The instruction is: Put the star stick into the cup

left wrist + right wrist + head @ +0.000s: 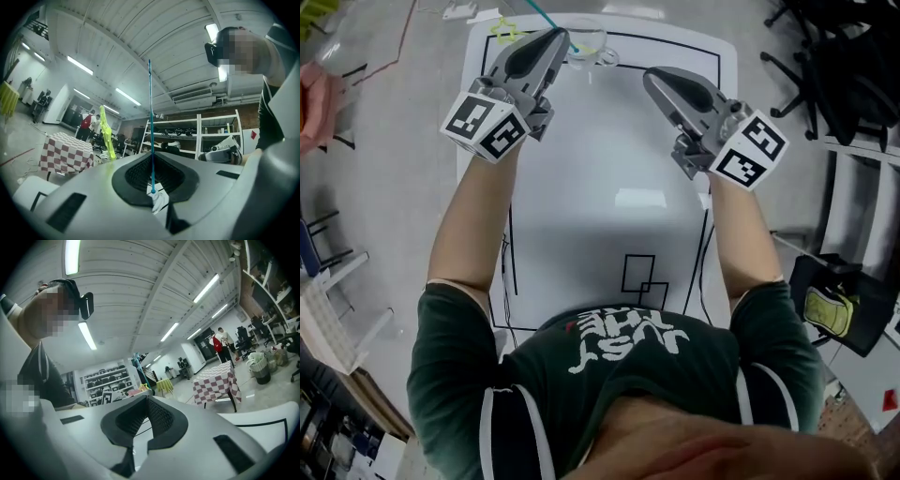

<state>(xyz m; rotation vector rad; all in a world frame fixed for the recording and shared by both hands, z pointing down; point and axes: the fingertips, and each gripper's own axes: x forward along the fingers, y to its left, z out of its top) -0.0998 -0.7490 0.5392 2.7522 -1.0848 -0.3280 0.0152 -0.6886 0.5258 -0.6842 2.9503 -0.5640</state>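
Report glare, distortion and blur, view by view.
Head view: ceiling lights glare off the white table, and the clear cup barely stands out. Left gripper view: fisheye bending, dark corners, star stick sharp against the ceiling. Right gripper view: same fisheye, light strips blown out, near right tongs soft.

Teal star stick (150, 126). Grey left gripper (151, 157), black pads, black-white marker cube (485, 127). White table (609, 169), black lines. On table: clear cup (591, 42), yellow-green piece (504, 28), maybe the star. Beyond table: red-white checked cloth (65, 152).

Right claw (146, 398) closed; checkered table (216, 381) beyond.
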